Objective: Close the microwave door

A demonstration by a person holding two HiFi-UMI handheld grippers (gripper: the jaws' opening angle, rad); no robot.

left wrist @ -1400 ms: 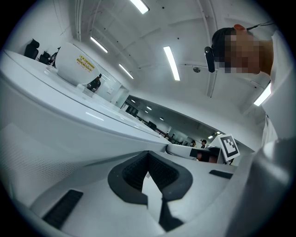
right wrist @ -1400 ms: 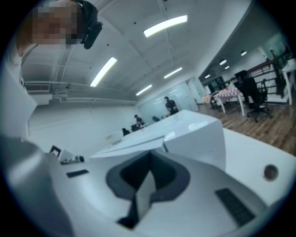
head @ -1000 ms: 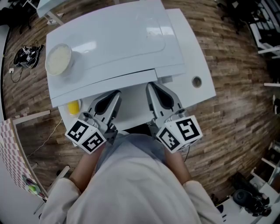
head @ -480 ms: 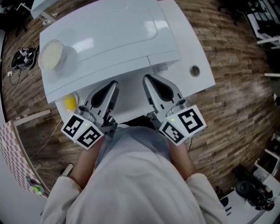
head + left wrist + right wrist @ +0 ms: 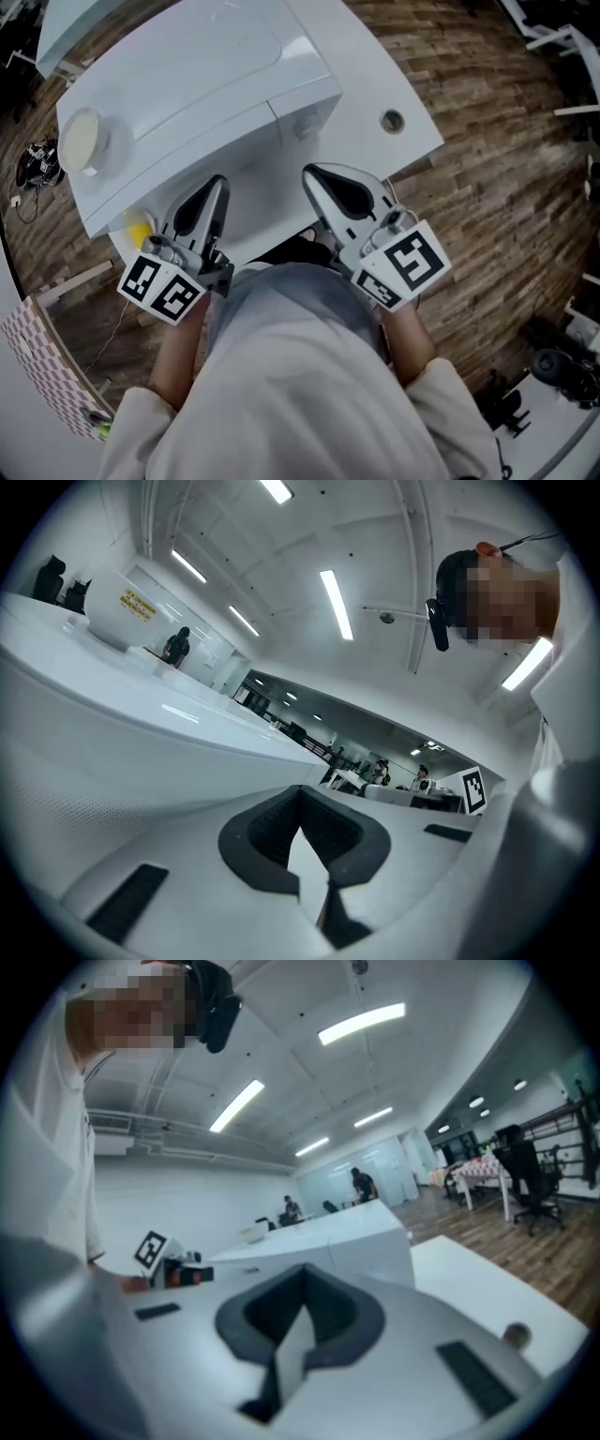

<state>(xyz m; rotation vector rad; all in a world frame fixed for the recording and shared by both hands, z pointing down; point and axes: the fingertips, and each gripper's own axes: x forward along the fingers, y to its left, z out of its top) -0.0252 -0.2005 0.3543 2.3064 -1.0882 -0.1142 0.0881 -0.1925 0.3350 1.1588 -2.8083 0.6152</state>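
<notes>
A white microwave point(image 5: 187, 75) stands on a white table point(image 5: 380, 80) with a round cream dish point(image 5: 81, 141) on top. The left tongs point(image 5: 216, 186) and the right tongs point(image 5: 311, 175) point toward its front.

Right hand-held gripper point(image 5: 309, 172) (left point(image 5: 219, 181) too) backed off microwave point(image 5: 187, 75).

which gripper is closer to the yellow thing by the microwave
Left. The left gripper is right beside the yellow thing; the right gripper lies farther right, beyond the left one.
</notes>
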